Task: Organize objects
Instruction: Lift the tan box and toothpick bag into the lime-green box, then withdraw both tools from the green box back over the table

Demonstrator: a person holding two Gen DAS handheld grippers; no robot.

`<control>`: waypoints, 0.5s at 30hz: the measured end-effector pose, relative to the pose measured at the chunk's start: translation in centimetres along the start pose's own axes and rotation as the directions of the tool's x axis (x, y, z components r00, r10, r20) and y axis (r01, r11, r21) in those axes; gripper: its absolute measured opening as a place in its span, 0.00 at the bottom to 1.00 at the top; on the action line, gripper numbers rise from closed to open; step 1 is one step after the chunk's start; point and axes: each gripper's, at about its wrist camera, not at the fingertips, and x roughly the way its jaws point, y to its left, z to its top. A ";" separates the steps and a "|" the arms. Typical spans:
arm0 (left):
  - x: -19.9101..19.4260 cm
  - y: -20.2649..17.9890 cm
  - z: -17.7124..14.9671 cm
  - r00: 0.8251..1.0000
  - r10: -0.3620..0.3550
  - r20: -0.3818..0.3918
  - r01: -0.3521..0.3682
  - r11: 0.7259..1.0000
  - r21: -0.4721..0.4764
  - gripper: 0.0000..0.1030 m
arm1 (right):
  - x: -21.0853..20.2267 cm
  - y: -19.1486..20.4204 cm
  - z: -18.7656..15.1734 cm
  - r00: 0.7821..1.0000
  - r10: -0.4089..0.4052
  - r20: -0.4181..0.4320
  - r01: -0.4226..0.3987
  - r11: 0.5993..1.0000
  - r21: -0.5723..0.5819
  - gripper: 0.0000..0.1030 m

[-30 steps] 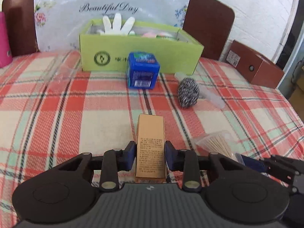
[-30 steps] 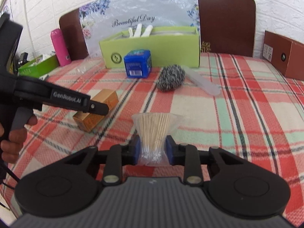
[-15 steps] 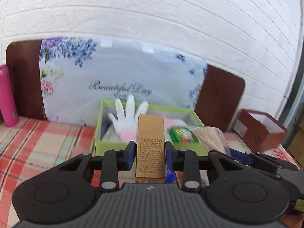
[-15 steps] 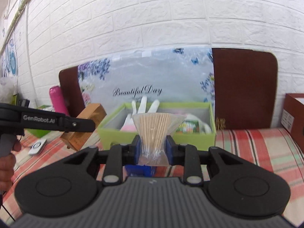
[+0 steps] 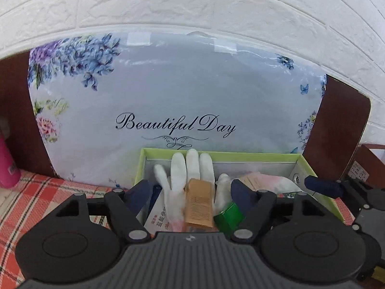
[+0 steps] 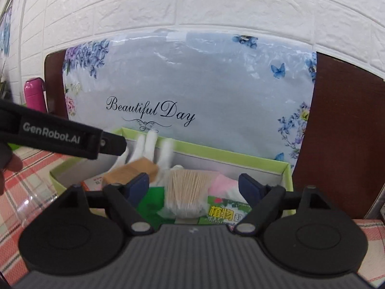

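Over the green cardboard box [image 5: 240, 155] my left gripper [image 5: 191, 187] has its jaws opening, wide apart. A tan carton [image 5: 199, 202] sits between them, clear of both pads, resting on a white glove [image 5: 190, 166] inside the box. My right gripper [image 6: 192, 180] hangs over the same green box [image 6: 228, 154], jaws also opening. A clear bag of cotton swabs [image 6: 187, 192] lies loose between its pads on a green packet [image 6: 226, 213]. From the right wrist the tan carton [image 6: 130, 171] is blurred under the left gripper's fingertip [image 6: 113, 144].
A floral "Beautiful Day" package [image 5: 168, 96] leans on a brown headboard [image 5: 336, 125] right behind the box. A pink bottle [image 6: 35, 94] stands far left, a brown box [image 5: 370, 159] at far right. Plaid cloth [image 5: 36, 192] covers the surface. A person's hand [image 6: 9, 166] shows at left.
Both grippers carried their loads up from the plaid cloth to above the green box, then opened. The tan carton and the swab bag have dropped free into the box.
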 end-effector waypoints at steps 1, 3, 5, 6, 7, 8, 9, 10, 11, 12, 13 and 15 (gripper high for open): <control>-0.2 0.4 -0.2 1.000 0.005 -0.017 -0.005 1.000 -0.024 0.75 | -0.5 0.0 -0.2 1.000 -0.011 0.004 0.011 1.000 0.011 0.91; -1.2 0.8 -0.6 0.999 0.010 -0.035 -0.012 0.998 -0.056 0.75 | -1.5 0.0 -0.4 1.000 -0.026 0.012 0.025 0.999 0.034 1.00; -2.6 0.8 -0.7 0.999 0.014 -0.034 -0.016 0.998 -0.059 0.75 | -3.4 0.1 -0.3 0.999 -0.026 0.032 0.024 0.999 0.049 1.00; -3.7 0.7 -0.9 1.000 0.017 -0.026 -0.019 0.998 -0.057 0.75 | -4.5 0.3 -0.2 0.998 -0.032 0.049 0.029 0.998 0.050 1.00; -4.8 0.6 -1.1 1.000 0.018 -0.014 -0.019 0.998 -0.055 0.76 | -5.9 0.5 -0.1 0.997 -0.046 0.069 0.042 0.998 0.050 1.00; -6.0 0.2 -1.4 1.000 0.020 -0.005 -0.021 0.998 -0.052 0.76 | -7.3 0.7 -0.1 0.994 -0.060 0.086 0.056 0.997 0.051 1.00; -7.3 0.0 -1.8 1.000 0.024 -0.002 -0.024 0.999 -0.049 0.78 | -8.7 1.0 -0.2 0.992 -0.072 0.099 0.066 0.996 0.055 1.00; -8.5 -0.3 -2.2 1.000 0.027 -0.003 -0.027 0.999 -0.046 0.79 | -10.2 1.1 -0.3 0.991 -0.077 0.109 0.070 0.996 0.061 1.00; -9.8 -0.6 -2.7 1.000 0.025 -0.004 -0.025 0.999 -0.038 0.79 | -11.4 1.3 -0.5 0.990 -0.076 0.116 0.068 0.995 0.066 1.00; -11.0 -0.9 -3.3 1.000 0.021 0.000 -0.021 0.999 -0.033 0.80 | -12.8 1.6 -0.7 0.990 -0.069 0.120 0.062 0.996 0.067 1.00; -12.2 -1.2 -4.0 1.000 0.019 0.005 -0.019 0.999 -0.032 0.82 | -14.2 1.8 -1.1 0.991 -0.063 0.121 0.056 0.997 0.061 1.00; -14.0 -1.7 -5.4 1.000 0.023 0.006 -0.023 0.999 -0.036 0.82 | -16.4 2.4 -2.0 0.990 -0.066 0.123 0.061 0.997 0.045 1.00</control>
